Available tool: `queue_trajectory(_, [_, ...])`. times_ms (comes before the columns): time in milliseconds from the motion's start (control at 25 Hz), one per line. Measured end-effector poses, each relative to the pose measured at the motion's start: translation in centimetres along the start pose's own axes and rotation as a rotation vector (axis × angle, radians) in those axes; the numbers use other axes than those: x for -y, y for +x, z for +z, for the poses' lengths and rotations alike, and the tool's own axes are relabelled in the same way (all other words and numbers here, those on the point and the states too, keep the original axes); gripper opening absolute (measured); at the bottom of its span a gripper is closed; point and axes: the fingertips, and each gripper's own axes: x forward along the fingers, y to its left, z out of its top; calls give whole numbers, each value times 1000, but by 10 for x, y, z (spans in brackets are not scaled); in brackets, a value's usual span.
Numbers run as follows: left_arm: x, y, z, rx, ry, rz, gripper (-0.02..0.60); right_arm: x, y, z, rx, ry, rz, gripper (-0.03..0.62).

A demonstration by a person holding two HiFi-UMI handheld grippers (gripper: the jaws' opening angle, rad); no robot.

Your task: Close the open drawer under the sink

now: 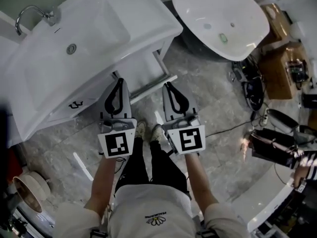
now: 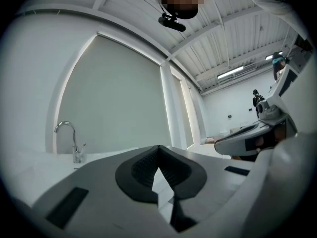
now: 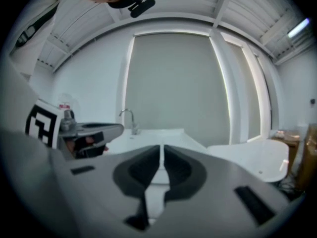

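- Drawer [image 1: 154,86] position: it sticks out from under the sink [image 1: 114,19] toward the person, with its front panel nearest them. The job has not begun.
- Left hand-held gripper [image 1: 119,83]: jaws pinched together at the tips and empty. It sits near the left end of the drawer front, but no view shows whether it touches.
- Right hand-held gripper [image 1: 168,87]: jaws drawn to a thin slit with nothing between them. It sits near the right end of the front, and contact is just as unclear.
- Slipping: closed tips make a narrow pushing point. If they land near the top edge of the front, they could ride over it into the drawer.
- Pinching: a tip that goes over the edge could get trapped between the drawer and the underside of the sink as the drawer goes in.
- Skewing: if one side pushes harder or sooner than the other, the drawer would likely twist on its runners and bind partway.
- Slamming: a fast shove could bang the front against the cabinet or make it bounce back open.
- Knocking: the sink rim overhangs the drawer, so a hand-held gripper held too high may strike it.
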Motion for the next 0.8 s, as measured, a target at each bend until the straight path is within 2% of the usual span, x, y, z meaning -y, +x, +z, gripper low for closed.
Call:
queue_trajectory(200, [6, 4, -69, -20, -5, 10, 14, -13, 16, -85, -109, -2, 85, 32])
queue_trajectory(480, [-5, 4, -151, -59, -53, 82, 15, -8, 31, -180, -196, -6, 62, 32])
queue_trajectory(600, [-4, 4, -180, -79, -50, 85, 14, -8, 33, -212, -230, -18, 54, 32])
queue_trajectory(800, [-1, 0, -211, -119, -103, 107, 14, -17, 33, -244, -243, -29, 69, 32])
